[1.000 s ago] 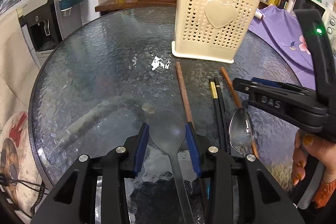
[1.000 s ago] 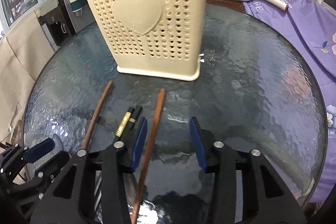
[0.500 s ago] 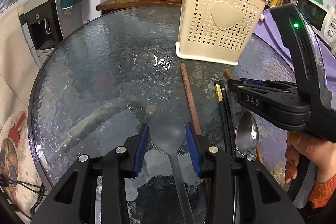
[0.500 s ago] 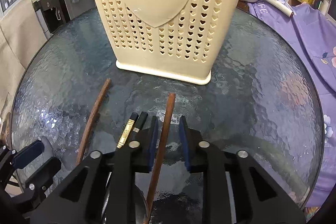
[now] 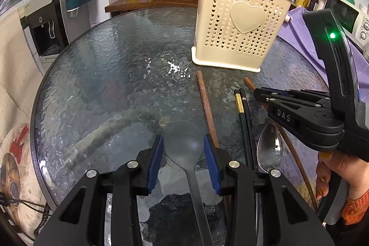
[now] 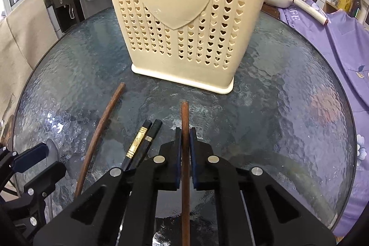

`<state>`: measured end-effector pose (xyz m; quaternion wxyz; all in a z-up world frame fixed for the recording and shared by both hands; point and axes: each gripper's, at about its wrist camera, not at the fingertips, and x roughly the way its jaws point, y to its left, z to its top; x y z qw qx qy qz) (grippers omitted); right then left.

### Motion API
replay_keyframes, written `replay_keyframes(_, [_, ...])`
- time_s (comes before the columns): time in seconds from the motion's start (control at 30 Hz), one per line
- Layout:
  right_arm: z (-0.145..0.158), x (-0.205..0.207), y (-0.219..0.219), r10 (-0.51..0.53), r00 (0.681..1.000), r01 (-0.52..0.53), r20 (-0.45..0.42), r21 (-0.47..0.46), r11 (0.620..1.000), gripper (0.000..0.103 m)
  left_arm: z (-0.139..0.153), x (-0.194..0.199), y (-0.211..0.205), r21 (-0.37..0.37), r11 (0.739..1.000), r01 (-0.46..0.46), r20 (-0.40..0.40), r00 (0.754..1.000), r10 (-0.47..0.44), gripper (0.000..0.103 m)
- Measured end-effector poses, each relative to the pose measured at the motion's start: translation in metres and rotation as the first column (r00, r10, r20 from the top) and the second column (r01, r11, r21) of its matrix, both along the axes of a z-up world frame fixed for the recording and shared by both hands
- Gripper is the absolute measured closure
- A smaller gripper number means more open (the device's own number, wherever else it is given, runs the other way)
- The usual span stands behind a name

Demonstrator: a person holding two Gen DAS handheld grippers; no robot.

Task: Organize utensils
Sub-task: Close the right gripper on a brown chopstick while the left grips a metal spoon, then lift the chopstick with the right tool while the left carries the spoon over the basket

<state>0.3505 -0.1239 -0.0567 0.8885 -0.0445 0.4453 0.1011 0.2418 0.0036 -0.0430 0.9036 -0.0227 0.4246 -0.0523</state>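
The right hand-held gripper (image 6: 183, 142) is clenched on a brown stick (image 6: 185, 153), most likely the wooden handle of a utensil; its jaws have just been closing, and the stick now sits between the blue pads, its tip pointing at the cream holder (image 6: 184, 15). The stick looks stiff, light and a little rough, so the pads should hold it well, but the hold is near 1 end, and I think the long rest may swing when it is lifted. The left hand-held gripper (image 5: 183, 149) grasps a grey spoon (image 5: 183, 142) by the sides of its bowl; this one seems to be matte plastic, light and smooth, and the rounded bowl may slip. On the textured glass counter (image 5: 103, 84), which looks slippery, lie another wooden stick (image 5: 206, 105), 2 black chopsticks (image 5: 244, 112) with gold bands and a shiny metal spoon (image 5: 269, 149). The holder is perforated with small hearts.
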Motion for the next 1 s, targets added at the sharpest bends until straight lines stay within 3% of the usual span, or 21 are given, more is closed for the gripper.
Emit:
replay_keyframes(0.27, [0.001,0.000,-0.007,0.005,1.000,-0.005,0.004,0.013,1.000,0.096,0.006,0.000,-0.001,0.003,1.000,0.004,0.016,1.000,-0.004,0.067])
replay_keyframes(0.47, [0.014,-0.008,-0.016,0.016,0.998,-0.019,0.059,0.052,0.998,0.096,0.014,0.001,0.003,-0.001,1.000,0.000,0.035,0.999,0.000,0.067])
replay_keyframes(1.0, [0.109,-0.045,-0.068,0.015,0.959,-0.091,0.282,0.258,0.962,0.096,0.066,0.003,-0.002,-0.022,0.998,0.059,0.165,0.985,-0.055,0.067])
